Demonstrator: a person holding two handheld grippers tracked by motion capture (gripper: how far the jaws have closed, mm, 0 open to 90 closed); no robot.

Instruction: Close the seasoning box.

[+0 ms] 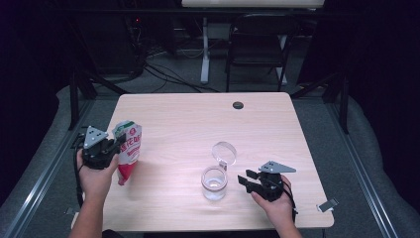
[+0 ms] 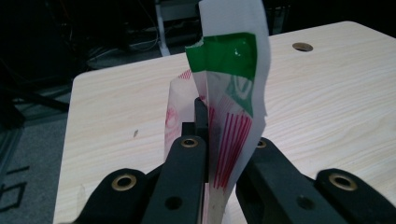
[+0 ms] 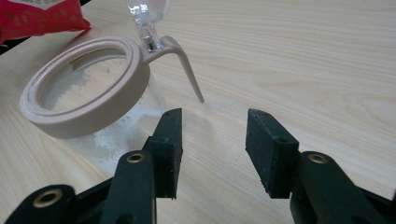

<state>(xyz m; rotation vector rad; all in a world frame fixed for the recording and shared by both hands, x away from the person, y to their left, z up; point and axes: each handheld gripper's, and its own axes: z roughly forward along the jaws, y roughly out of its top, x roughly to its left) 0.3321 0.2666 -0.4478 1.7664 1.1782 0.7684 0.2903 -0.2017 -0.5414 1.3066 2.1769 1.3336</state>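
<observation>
The jar (image 1: 215, 182) serves as the landmark: a clear glass one with a beige rim, a hinged lid (image 1: 224, 152) flipped up behind it, and a little white powder inside, standing on the worktop (image 1: 198, 119) towards its near edge, right of the middle.

Nearest to the person, just right of the jar, the right gripper (image 1: 247, 179) rests low by the worktop in the person's right hand (image 1: 277, 206). Its fingers (image 3: 264, 144) are spread apart with nothing between them; in the right gripper view they point at the bare wood just beside the jar (image 3: 84, 88), not touching it, with the beige lid lever (image 3: 184, 65) jutting out just above and ahead of them.

Well to the left of the jar, near the worktop's left edge, the left gripper (image 1: 116, 144) is held up in the left hand (image 1: 96, 178). Its fingers (image 2: 187, 158) are clenched on a red and white pouch (image 1: 128, 151) with a green band at the top. The pouch hangs tilted, its torn top (image 2: 229, 56) up and its red bottom down near the worktop; whether the bottom touches the wood I cannot tell. In the left gripper view the pouch stands edge-on between the fingers, pinched partway down.

Far beyond the jar, near the back edge, a small dark round cap (image 1: 238, 105) sits in the worktop. Behind that, on the floor, stands a dark folding chair (image 1: 257, 47)
</observation>
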